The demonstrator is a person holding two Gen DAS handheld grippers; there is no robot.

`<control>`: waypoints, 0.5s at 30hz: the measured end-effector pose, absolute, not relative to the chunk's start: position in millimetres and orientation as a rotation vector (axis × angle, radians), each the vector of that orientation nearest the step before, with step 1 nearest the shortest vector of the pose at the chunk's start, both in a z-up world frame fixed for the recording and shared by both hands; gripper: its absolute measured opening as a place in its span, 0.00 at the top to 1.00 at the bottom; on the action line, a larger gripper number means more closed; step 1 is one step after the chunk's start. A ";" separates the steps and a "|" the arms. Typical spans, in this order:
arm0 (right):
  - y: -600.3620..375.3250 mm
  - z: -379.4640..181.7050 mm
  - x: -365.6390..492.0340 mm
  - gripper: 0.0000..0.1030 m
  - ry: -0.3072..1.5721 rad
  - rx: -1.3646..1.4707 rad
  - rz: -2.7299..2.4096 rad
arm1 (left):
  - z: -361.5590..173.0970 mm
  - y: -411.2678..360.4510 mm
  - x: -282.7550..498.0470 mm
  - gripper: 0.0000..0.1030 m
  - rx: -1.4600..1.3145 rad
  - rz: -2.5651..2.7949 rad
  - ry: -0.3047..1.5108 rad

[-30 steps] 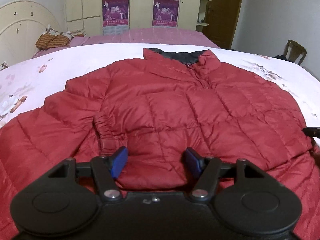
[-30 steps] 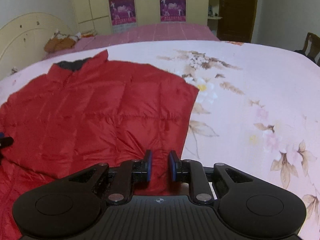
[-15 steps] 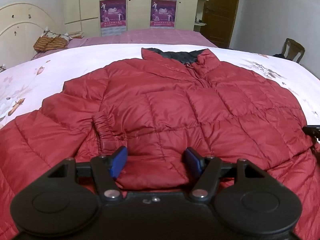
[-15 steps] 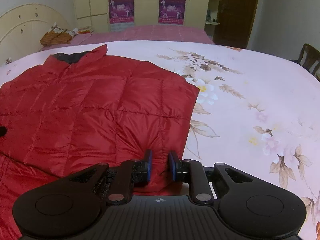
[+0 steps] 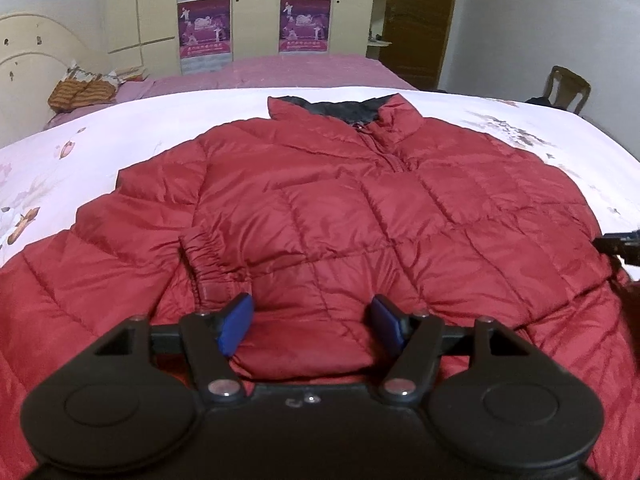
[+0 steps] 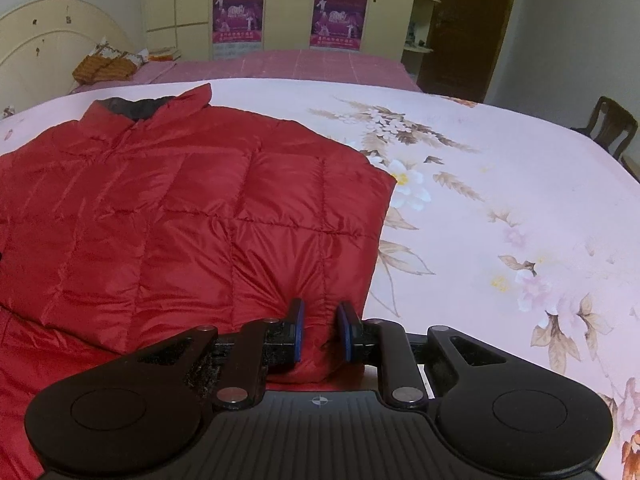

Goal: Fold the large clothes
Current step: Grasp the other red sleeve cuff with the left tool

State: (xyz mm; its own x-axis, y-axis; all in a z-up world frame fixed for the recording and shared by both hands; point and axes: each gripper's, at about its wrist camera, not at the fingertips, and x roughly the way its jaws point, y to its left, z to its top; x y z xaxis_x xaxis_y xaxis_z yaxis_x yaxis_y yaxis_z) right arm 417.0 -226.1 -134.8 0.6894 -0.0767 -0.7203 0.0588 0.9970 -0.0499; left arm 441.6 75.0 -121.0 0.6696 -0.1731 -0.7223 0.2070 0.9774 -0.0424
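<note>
A red quilted puffer jacket (image 5: 340,216) lies front up on a floral pink bedspread (image 5: 132,136), dark-lined collar at the far end. A sleeve with an elastic cuff (image 5: 208,252) is folded across its front. My left gripper (image 5: 310,326) is open, its blue pads on either side of a bulge of the jacket's near hem. In the right wrist view the jacket (image 6: 180,216) fills the left half, and my right gripper (image 6: 320,334) is shut on the folded right edge of the jacket. The right gripper's tip shows at the right edge of the left wrist view (image 5: 624,242).
The bedspread (image 6: 500,200) spreads wide to the right of the jacket. A second bed with a purple cover (image 5: 280,70) and folded orange cloth (image 5: 82,92) stands behind. A wooden chair (image 5: 566,88) is at the far right, wardrobes and a brown door along the back wall.
The right wrist view has swung left and risen, so more of the jacket shows. The right gripper keeps its hold on the edge. The left gripper stays open and has barely moved.
</note>
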 end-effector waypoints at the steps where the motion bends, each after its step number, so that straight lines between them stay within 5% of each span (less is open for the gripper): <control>1: -225.9 -131.9 413.9 0.81 0.796 -0.022 -0.086 | -117.3 77.8 437.6 0.32 0.036 -0.217 0.800; 4: -227.8 -121.7 400.4 0.81 0.776 0.015 -0.119 | -103.9 91.0 416.4 0.10 0.024 -0.173 0.742; 7: -232.0 -113.7 379.6 0.81 0.754 0.103 -0.133 | -94.9 120.2 388.9 0.06 -0.027 -0.096 0.701; 8: -233.3 -113.2 372.3 0.75 0.754 0.127 -0.139 | -93.8 133.7 379.5 0.07 -0.057 -0.057 0.702; 9: -233.8 -112.9 365.1 0.40 0.754 0.144 -0.149 | -93.6 148.2 369.8 0.09 -0.092 -0.019 0.703; 10: -233.2 -111.6 357.9 0.24 0.742 0.155 -0.156 | -93.7 164.1 358.6 0.15 -0.133 0.026 0.706; 15: -227.9 -104.6 335.6 0.21 0.718 0.143 -0.128 | -93.7 239.7 289.9 0.22 -0.353 0.245 0.693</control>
